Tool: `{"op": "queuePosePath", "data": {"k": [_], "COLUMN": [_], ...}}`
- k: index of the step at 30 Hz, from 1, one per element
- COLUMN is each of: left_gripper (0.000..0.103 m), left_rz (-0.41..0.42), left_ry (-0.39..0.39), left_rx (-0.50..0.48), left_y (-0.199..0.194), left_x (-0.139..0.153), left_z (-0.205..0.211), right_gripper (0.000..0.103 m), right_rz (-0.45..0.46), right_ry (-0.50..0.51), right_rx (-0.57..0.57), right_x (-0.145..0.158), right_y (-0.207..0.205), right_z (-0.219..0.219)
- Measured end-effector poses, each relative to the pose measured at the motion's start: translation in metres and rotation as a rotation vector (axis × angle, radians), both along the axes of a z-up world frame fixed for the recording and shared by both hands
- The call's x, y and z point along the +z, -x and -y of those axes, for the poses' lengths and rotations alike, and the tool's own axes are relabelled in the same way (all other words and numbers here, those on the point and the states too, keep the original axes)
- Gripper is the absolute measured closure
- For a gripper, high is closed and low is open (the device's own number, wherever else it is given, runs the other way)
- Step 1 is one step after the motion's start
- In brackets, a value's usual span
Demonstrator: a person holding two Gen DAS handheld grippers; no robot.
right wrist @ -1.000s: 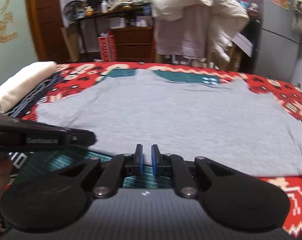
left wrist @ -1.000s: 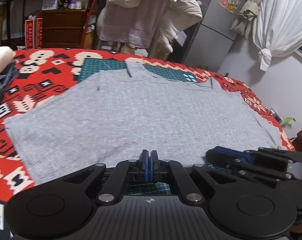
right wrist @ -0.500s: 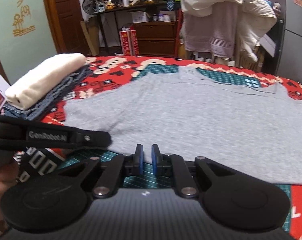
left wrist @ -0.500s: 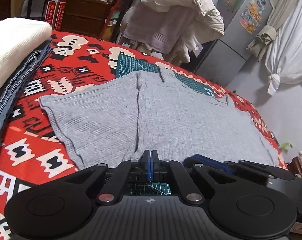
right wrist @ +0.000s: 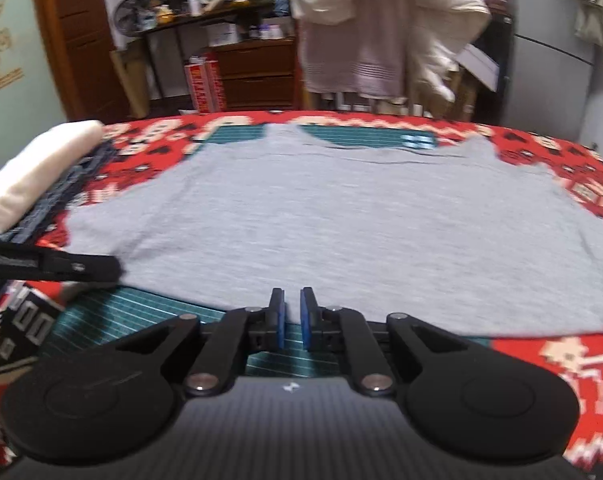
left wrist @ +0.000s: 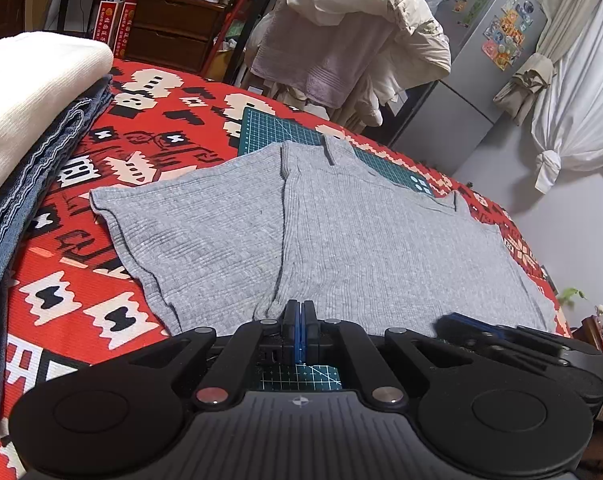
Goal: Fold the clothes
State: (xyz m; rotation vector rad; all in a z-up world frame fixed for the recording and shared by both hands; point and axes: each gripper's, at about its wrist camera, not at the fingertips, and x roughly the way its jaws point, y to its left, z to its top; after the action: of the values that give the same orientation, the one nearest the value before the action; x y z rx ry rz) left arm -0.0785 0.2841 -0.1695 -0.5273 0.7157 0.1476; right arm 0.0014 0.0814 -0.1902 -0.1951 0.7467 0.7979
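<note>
I've got the left gripper point(left wrist: 300, 330) clamped on the near hem of the grey shirt point(left wrist: 341, 240) spread mid-bed, right gripper point(right wrist: 292, 318) jaws slightly apart just short of that hem; next: right pinches, fold away

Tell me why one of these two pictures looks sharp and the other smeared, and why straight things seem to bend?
Left wrist view: crisp, the ribbing of the grey shirt shows clearly. Right wrist view: motion-blurred, the same shirt and the patterned red blanket look streaky. Both views: fisheye lenses bow the edges, so the fridge leans; dim indoor light, no strong glare.
</note>
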Motion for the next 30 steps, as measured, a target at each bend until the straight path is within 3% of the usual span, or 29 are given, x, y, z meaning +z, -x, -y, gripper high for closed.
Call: {"op": "queuePosePath", "data": {"k": [15,25,30], "left_gripper": [0.102,0.101,0.101], "left_rz": [-0.009,-0.007,-0.004], "left_ry": [-0.004,-0.014,-0.035], "left_rx": [0.0,0.001,0.0], "left_y": [0.0,0.004,0.009], "left_x": [0.002,0.01,0.017], "left_z": [0.001,0.004,0.009], "right_gripper": [0.092,0.091,0.09], "right_rz": [-0.005,-0.03,0.019], "right_ry": [0.0,-0.034,-0.03], "right_rx": [-0.193,-0.118,-0.109], "right_x": [0.002,0.008,0.016], "right_y": [-0.035,-0.017,-0.002], "right_z": [0.068,0.05,0.049]}}
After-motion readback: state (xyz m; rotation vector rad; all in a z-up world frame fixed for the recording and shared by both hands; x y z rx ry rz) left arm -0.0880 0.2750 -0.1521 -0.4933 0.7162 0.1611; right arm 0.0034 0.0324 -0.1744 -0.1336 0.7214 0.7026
